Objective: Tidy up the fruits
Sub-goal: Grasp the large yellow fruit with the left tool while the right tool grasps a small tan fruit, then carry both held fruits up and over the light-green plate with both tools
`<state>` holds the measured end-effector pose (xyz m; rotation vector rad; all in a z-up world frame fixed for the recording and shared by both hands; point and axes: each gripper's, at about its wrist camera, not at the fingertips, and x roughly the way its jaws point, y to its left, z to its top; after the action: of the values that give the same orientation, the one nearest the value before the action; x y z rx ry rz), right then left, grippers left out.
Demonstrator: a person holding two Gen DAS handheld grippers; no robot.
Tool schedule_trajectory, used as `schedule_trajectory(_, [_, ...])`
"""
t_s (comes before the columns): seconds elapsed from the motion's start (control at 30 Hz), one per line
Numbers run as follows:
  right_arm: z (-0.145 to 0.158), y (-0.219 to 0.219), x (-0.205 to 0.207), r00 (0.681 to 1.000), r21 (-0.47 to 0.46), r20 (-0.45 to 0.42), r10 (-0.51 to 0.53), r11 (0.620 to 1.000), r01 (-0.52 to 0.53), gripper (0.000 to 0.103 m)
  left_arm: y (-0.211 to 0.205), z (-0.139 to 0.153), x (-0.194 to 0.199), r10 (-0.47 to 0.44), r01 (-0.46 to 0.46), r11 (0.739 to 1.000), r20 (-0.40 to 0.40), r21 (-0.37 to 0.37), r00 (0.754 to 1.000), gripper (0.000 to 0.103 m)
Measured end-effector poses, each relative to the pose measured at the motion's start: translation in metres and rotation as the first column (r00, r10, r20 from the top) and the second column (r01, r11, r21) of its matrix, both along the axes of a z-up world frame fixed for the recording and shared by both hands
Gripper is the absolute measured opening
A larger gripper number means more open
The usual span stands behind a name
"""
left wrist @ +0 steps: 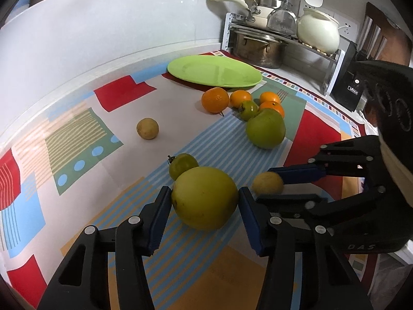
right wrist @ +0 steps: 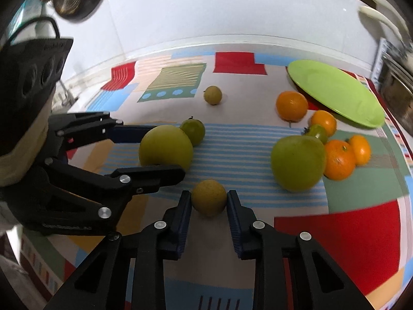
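Setting: patterned tablecloth (left wrist: pixel 180 118) on a kitchen counter, with loose fruit spread over its striped middle.
Left gripper (left wrist: pixel 205 201): jaws set around a large yellow-green fruit (left wrist: pixel 204 197); both blue pads lie against its sides, and the fruit sits on the cloth.
Right gripper (right wrist: pixel 209 200): closed as far as it goes on a small yellowish fruit (right wrist: pixel 208 200), a pad pressed to each side, the fruit low on the cloth.
Neighbours: a small green tomato (left wrist: pixel 182 165) touches the far side of the large yellow-green fruit.
Green plate (left wrist: pixel 214 71): at the far edge of the cloth, nothing on it.
Cluster near plate: oranges (left wrist: pixel 215 100) bunched just in front of the plate, with a big green apple (left wrist: pixel 265 129) touching them on the near side.
Stray fruit: another small yellowish one (left wrist: pixel 147 128) lies alone, well apart from the rest.
Background: pots on a metal rack (left wrist: pixel 271 36) in the corner.
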<state>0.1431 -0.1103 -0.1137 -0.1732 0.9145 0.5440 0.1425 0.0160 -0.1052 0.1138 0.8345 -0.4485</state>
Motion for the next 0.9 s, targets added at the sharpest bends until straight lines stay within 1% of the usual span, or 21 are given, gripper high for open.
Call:
schedule_trajectory(0.1, [0.005,-0.005,-0.005,0.999,0.021,0.008,-0.044,0.999,0.044,0.029,0.001,0.002,-0.003,0.024,-0.024,1.0,0.0,-0.006,1.0,0.052])
schedule_trajectory(0.3, [0.022,-0.012,-0.018,0.992,0.045,0.05,-0.118,0.992,0.116,0.029,0.001,0.012,-0.016,0.063,-0.063,0.998,0.026,-0.006,0.998,0.052])
schedule_trajectory(0.53, [0.048,-0.018,-0.034,0.978,0.065,0.094,-0.185,0.982,0.179,0.029,0.0,0.034,-0.027,0.078,-0.077,0.997,0.057,-0.027,0.995,0.052])
schedule_trajectory(0.7, [0.064,-0.029,-0.039,0.964,0.081,0.138,-0.226,0.973,0.216,0.029,-0.01,0.051,-0.025,0.091,-0.089,0.995,0.082,-0.034,0.992,0.052])
schedule_trajectory(0.9, [0.085,-0.049,-0.028,0.951,0.112,0.186,-0.245,0.967,0.227,0.029,-0.027,0.071,-0.014,0.134,-0.129,0.99,0.115,-0.051,0.984,0.052])
